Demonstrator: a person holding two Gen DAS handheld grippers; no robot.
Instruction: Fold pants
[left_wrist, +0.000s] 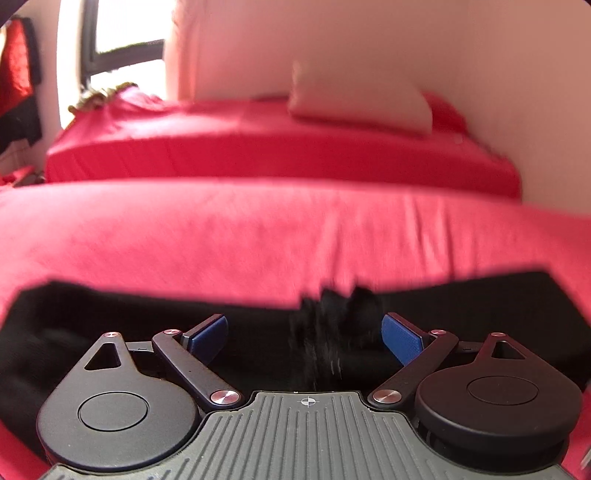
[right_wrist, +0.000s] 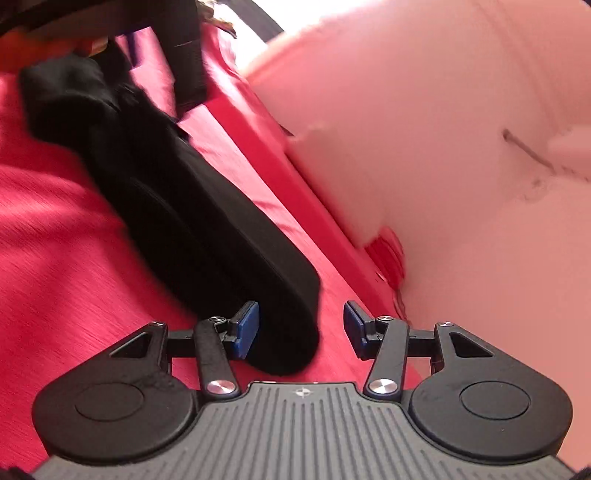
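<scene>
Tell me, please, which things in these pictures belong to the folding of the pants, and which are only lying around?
Part of the job:
- black pants, lying on the red bed sheet
- left claw, open over the pants
- right claw, open at the pants' near end

Only lying about:
- pale pillow
- second red bed behind
- window
- hanging clothes

Beyond your left claw the window (left_wrist: 110, 40) glares white; both views smear with motion blur and bend at their edges.
</scene>
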